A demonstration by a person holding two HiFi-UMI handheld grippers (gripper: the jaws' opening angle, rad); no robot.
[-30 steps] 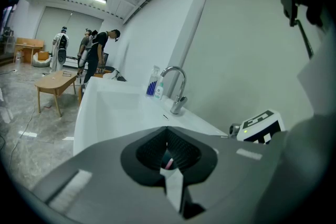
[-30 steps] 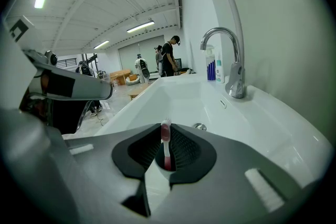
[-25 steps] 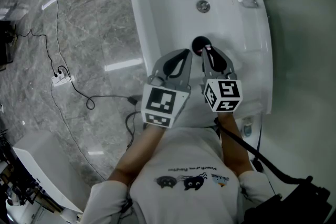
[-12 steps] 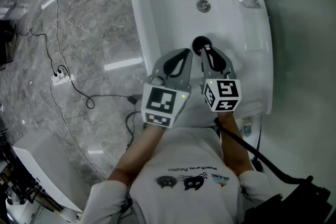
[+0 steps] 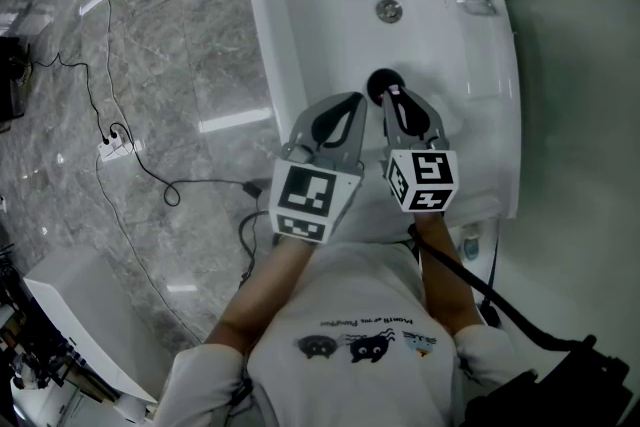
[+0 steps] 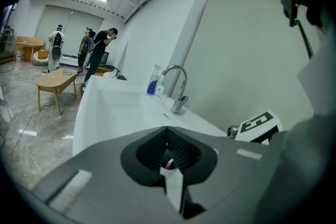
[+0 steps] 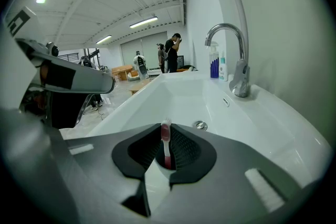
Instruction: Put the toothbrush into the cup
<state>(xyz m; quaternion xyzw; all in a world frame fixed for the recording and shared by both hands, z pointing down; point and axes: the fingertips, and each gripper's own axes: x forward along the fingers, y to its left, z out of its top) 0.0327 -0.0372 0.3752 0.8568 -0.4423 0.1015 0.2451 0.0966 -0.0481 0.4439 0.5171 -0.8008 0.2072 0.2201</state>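
Toothbrush (image 7: 166,148): pink handle, white head, upright, head up. Clamped between jaws of right tongs (image 7: 167,136), above basin of white sink (image 7: 184,97). Left tongs (image 6: 168,131): jaws together, nothing clearly held, tip just beside right tongs. Tap (image 7: 233,55) on sink rim, bottles (image 7: 217,65) beside it.

The person is wearing a white, dark-printed T-shirt (image 5: 350,300); the grey left gripper (image 5: 352,105) and right gripper (image 5: 393,98) are bearing black-and-white marker cubes (image 5: 305,200).
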